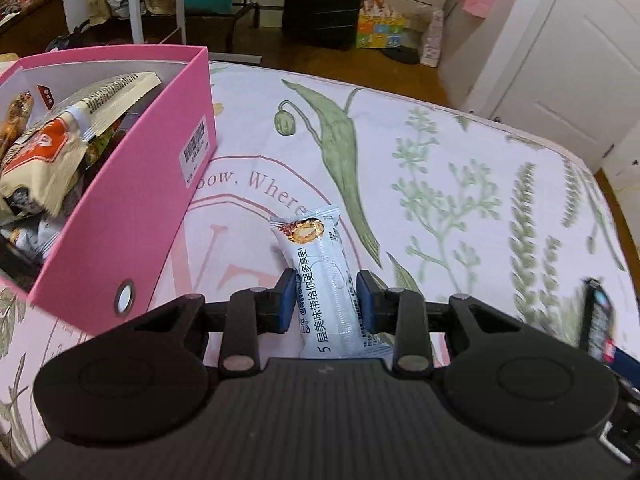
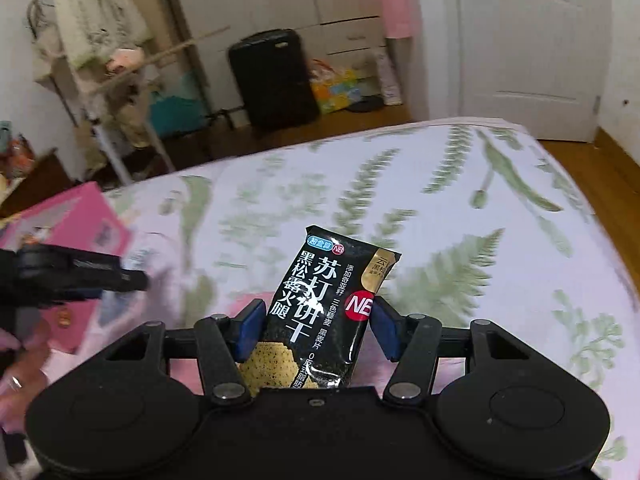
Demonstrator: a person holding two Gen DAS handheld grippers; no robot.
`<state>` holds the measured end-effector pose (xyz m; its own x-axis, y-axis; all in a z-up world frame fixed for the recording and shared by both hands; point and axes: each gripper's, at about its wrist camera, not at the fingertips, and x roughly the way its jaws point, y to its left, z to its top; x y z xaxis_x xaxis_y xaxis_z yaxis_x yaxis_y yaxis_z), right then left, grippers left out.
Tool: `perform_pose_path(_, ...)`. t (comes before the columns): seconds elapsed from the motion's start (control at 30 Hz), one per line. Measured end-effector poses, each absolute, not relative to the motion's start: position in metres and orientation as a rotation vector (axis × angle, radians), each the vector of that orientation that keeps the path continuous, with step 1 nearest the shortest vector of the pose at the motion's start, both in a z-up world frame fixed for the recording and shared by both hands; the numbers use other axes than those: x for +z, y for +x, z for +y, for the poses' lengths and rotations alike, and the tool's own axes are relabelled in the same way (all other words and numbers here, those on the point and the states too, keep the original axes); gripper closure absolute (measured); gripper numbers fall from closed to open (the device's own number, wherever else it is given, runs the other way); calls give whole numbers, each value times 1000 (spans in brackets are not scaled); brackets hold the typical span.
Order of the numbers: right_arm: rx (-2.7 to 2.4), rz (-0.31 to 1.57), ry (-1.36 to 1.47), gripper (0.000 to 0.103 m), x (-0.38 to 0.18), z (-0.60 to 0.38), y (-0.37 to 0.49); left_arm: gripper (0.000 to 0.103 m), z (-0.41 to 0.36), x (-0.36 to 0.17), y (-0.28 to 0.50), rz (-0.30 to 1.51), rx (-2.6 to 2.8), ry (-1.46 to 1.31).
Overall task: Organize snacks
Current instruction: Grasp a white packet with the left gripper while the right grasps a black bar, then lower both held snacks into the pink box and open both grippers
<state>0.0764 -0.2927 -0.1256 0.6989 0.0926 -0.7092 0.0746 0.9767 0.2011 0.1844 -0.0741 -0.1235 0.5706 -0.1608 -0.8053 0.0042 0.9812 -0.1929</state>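
- Holding two snacks at once, one per gripper, both clear of the bed as far as I can judge.
- Left gripper (image 1: 327, 300): blue pads pinching a white wafer pack (image 1: 324, 280) across its middle, lower centre of the left wrist view; pack runs lengthwise out from the jaws.
- Right gripper (image 2: 316, 328): pads pressed on the sides of a black cracker pack (image 2: 324, 312), lower centre of the right wrist view; pack stands up and leans slightly right.
- Pink box (image 1: 132, 216) sits at left of the left wrist view, on the bedsheet (image 1: 440, 184), already loaded with several packets (image 1: 48, 148).
- Same box shows blurred at the left edge of the right wrist view, beside the left gripper.
- Progress call: late stage. Most snacks are in the box; no loose snack shows on the visible sheet.
- A dark object at the right edge of the left wrist view is blurred; likely the right gripper's pack, cannot confirm.
- Left to do: carry both packs over the box and drop them in. Wafer pack is nearer.
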Motion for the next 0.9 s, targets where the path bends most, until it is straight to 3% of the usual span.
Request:
perform_pose_path(0.53,234,874,377,41,-93,-252,60,72,-43,-70,133,1005,-183,-171)
perform_pose_path(0.9,484,813,310,41,-46,-187,75,72,26,-10,110,862,-152,-195)
